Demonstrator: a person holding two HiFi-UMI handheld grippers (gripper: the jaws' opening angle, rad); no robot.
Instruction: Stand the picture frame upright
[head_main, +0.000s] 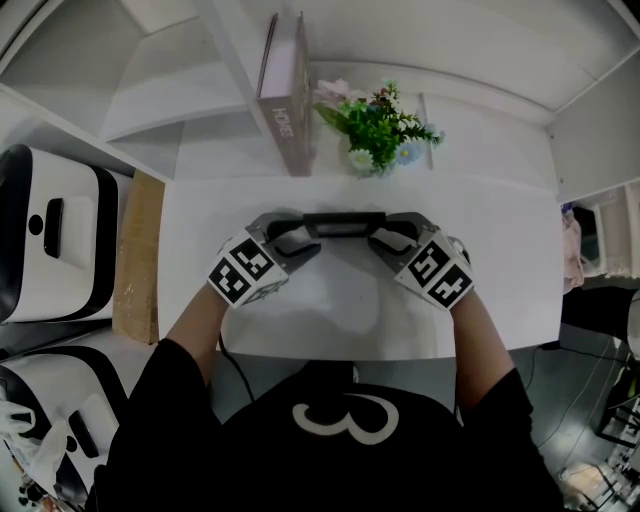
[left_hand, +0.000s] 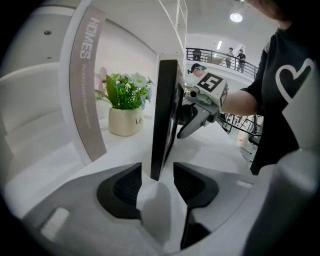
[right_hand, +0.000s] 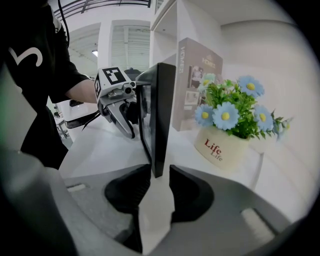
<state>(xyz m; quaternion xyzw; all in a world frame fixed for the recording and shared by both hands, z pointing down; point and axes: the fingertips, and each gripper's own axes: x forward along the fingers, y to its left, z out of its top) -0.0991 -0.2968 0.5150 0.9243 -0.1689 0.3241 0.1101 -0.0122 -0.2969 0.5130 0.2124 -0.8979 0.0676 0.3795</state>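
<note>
While the picture frame (head_main: 343, 222) stands upright, left gripper (left_hand: 157, 170) and right gripper (right_hand: 160, 170) flank it, jaws apart. Only withdrawal seems left.

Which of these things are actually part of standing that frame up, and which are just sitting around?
Part of the job: picture frame, upright on the white table; left claw and right claw, open around its two ends.

Just lying about: flower pot marked Life; HOMES book; cardboard sheet beside the table.
</note>
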